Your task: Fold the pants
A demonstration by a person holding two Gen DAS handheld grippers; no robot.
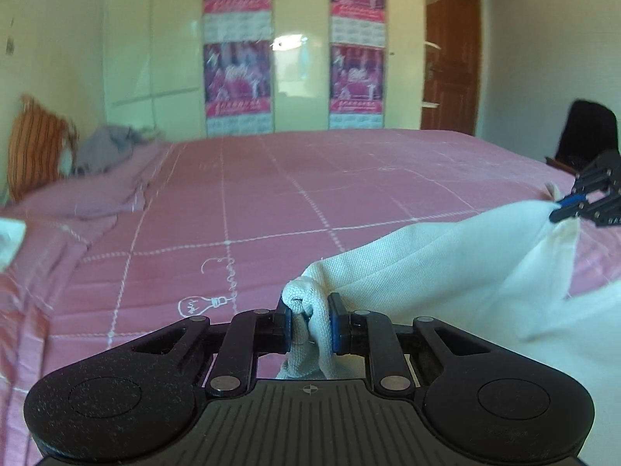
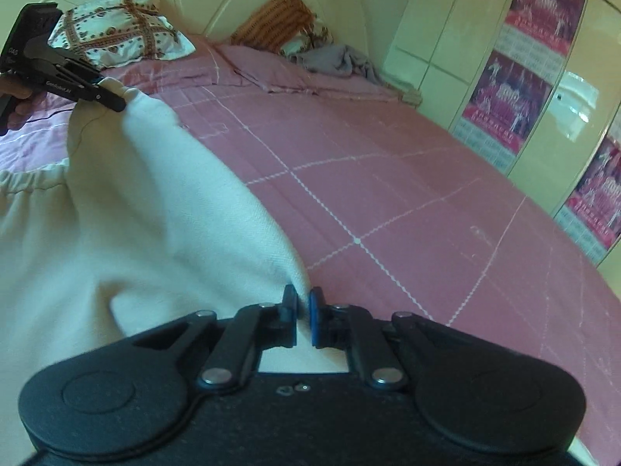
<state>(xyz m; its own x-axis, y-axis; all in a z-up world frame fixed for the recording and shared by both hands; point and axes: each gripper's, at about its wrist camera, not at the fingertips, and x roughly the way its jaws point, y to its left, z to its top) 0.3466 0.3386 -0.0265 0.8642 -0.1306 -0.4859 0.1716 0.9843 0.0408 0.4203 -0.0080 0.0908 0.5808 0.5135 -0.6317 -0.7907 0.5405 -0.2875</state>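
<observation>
Cream white pants (image 1: 446, 264) hang lifted over the pink bedspread (image 1: 271, 194), stretched between both grippers. My left gripper (image 1: 310, 320) is shut on a bunched corner of the cloth, which bulges out between its pads. At the right edge of the left wrist view, my right gripper (image 1: 559, 209) pinches another corner. In the right wrist view the right gripper (image 2: 303, 310) is shut on a thin edge of the pants (image 2: 136, 213). The left gripper (image 2: 112, 99) holds the far corner at upper left, with a hand behind it.
An orange striped pillow (image 1: 37, 147) and a crumpled grey garment (image 1: 104, 147) lie at the head of the bed. A patterned pillow (image 2: 120, 23) sits beside them. A glossy wardrobe with posters (image 1: 236, 50), a brown door (image 1: 450, 50) and a dark chair (image 1: 586, 132) stand beyond the bed.
</observation>
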